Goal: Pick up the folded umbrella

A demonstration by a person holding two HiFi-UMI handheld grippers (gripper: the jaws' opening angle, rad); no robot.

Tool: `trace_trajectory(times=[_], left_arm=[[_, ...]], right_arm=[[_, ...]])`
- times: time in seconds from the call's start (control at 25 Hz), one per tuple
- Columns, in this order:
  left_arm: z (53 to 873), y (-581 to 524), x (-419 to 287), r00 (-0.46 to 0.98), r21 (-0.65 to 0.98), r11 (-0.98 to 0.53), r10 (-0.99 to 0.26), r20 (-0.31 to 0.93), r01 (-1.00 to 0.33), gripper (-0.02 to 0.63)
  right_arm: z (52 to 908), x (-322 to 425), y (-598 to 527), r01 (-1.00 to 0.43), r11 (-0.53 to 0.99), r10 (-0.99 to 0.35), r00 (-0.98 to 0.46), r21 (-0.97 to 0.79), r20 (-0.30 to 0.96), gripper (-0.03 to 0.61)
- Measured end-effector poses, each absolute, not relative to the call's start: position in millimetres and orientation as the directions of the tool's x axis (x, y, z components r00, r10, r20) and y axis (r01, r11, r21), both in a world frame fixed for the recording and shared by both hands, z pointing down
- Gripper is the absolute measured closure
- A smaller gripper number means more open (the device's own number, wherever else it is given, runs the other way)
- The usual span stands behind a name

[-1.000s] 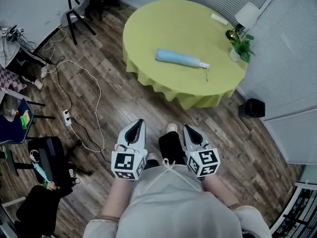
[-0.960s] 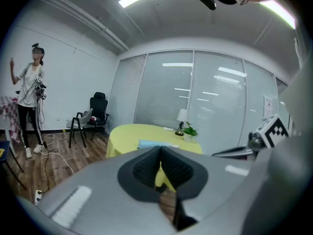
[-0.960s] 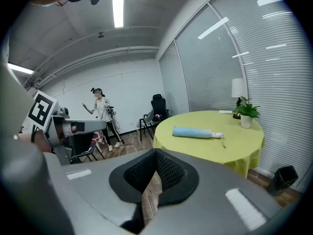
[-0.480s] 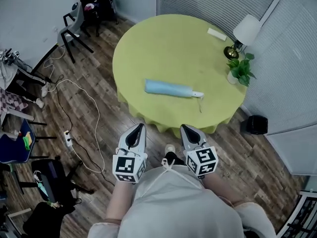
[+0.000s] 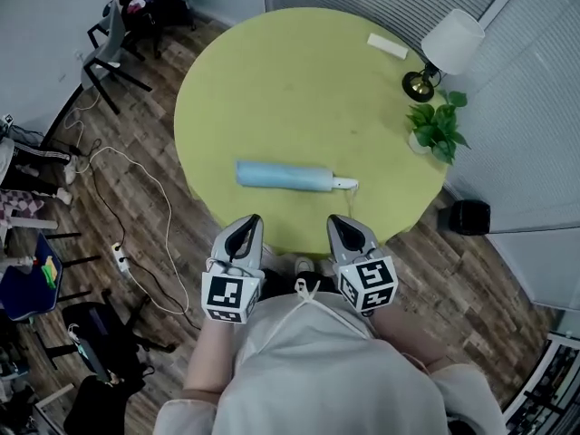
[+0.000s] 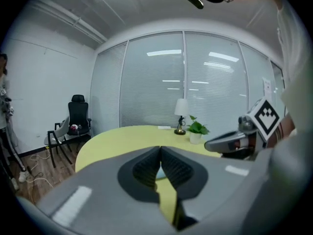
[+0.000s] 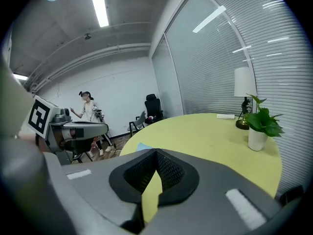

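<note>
The folded umbrella (image 5: 285,177) is light blue with a white handle (image 5: 344,184). It lies flat on the round yellow-green table (image 5: 272,71), close to the near edge. My left gripper (image 5: 246,225) and right gripper (image 5: 341,224) are side by side at that edge, just short of the umbrella. Both are shut and hold nothing. In the left gripper view the jaw tips meet (image 6: 160,149), with a sliver of the umbrella (image 6: 159,174) behind them. The right gripper (image 7: 156,152) also has its tips together, and a corner of the umbrella (image 7: 142,146) shows past them.
A table lamp (image 5: 450,43), a potted plant (image 5: 435,127) and a small white box (image 5: 387,46) stand at the table's far right. On the floor are a chair (image 5: 104,53), loose cables (image 5: 136,207) at the left and a black bin (image 5: 468,217) at the right. A person (image 7: 88,111) stands by the far wall.
Both grippers have moved forward together, from over the open floor to the table's near edge. The umbrella now lies just ahead of them. Both jaws stayed shut.
</note>
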State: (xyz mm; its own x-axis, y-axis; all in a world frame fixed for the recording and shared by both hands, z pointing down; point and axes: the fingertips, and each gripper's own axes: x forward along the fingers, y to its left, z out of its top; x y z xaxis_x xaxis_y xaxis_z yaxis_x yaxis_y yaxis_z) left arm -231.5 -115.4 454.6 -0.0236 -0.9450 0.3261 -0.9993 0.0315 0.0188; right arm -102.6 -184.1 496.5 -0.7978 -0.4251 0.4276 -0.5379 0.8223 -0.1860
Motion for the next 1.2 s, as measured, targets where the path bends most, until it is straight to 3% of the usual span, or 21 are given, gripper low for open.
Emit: trace_trajectory(times=[0.36,0.72,0.96,1.08,1.2], left_arm=[[499.8,-193.4,-248.7,0.143,-0.015,-0.164,-0.897,0.418,-0.986,0.607],[565.9,-243.3,-260.6,0.319,-0.072,-0.474,-0.691,0.649,-0.878,0.606],[609.3,-257.1,-248.9,0.388,-0.072,-0.693,-0.483,0.785,-0.717,0.385],[631.0,-260.1,-242.5,0.385,-0.072,-0.768,-0.398,0.833,-0.637,0.308],[645.9,-264.8,-236.7,0.379,-0.079,-0.802,-0.363,0.851,-0.592,0.28]], right_arm=[[524.5,-118.3,-233.2,-0.648,0.741,-0.508,-0.712,-0.175,0.485,0.578],[538.1,-143.0,-261.2,-0.736,0.649,-0.574,-0.64,-0.193,0.51,0.578],[557.4,-147.9,-264.7,-0.767,0.613,-0.583,-0.602,-0.192,0.546,0.578],[568.8,-144.8,-267.3,-0.782,0.594,-0.588,-0.581,-0.187,0.562,0.578],[575.9,-141.4,-268.6,-0.798,0.569,-0.593,-0.565,-0.198,0.573,0.578]])
